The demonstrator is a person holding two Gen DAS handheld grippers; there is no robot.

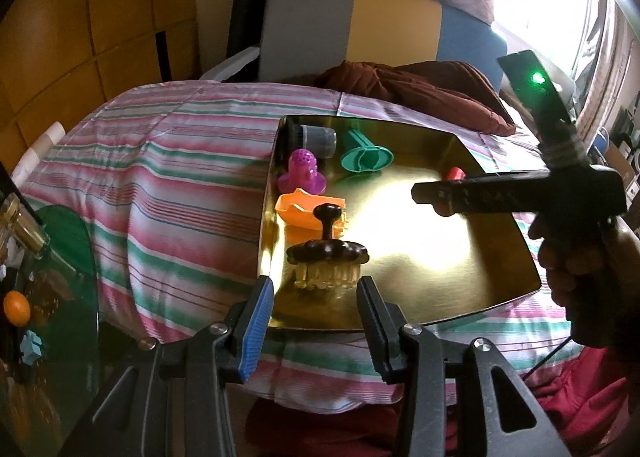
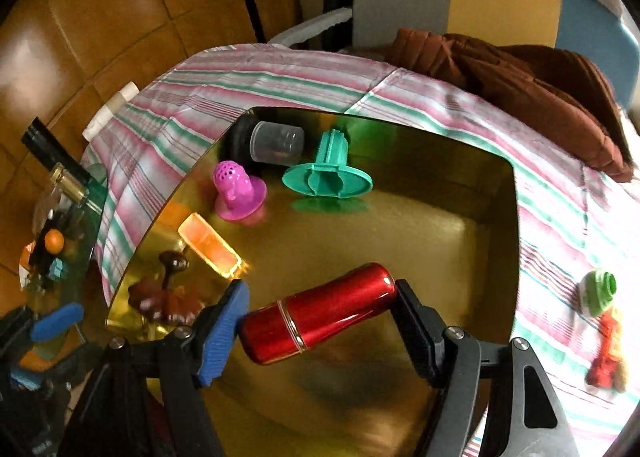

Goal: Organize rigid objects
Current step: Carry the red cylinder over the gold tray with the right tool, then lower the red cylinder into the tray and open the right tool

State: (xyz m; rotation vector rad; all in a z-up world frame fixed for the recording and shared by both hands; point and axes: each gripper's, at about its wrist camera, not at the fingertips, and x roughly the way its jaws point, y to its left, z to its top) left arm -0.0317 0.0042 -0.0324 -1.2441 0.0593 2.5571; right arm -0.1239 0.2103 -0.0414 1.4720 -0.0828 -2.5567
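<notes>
Holding a red cylinder (image 2: 318, 313) end to end, the right tool (image 2: 320, 311) pinches it between the blue pad and the black pad, above the gold tray (image 2: 420, 241), which lies on a bed under a striped sheet (image 2: 280, 73).

Item — red cylinder: glossy metallic shell with a thin gold band near one end, lying crosswise in the jaws over the near part of the tray. Judged stiff, fairly light and slippery; an end-to-end hold on rounded caps could let it swivel or pop out. A grip across the middle of the barrel would likely sit more securely.

Left tool (image 1: 316, 301): jaws partly spread, nothing between them, poised at the tray's near edge just short of the brown brush (image 1: 326, 251).

Tray contents, along the left side:
- brown brush — knob handle up, pale bristles down; best taken by the handle.
- orange scoop (image 1: 304, 211), behind the brush.
- magenta perforated piece (image 1: 302, 173).
- teal flanged piece (image 1: 366, 155), lying on its side.
- clear cup (image 1: 318, 139) in the far corner.

Outside the tray: a green-and-white object (image 2: 598, 293) and a red-and-orange toy (image 2: 606, 353) on the sheet to the right, blurred — not yet gathered in.
</notes>
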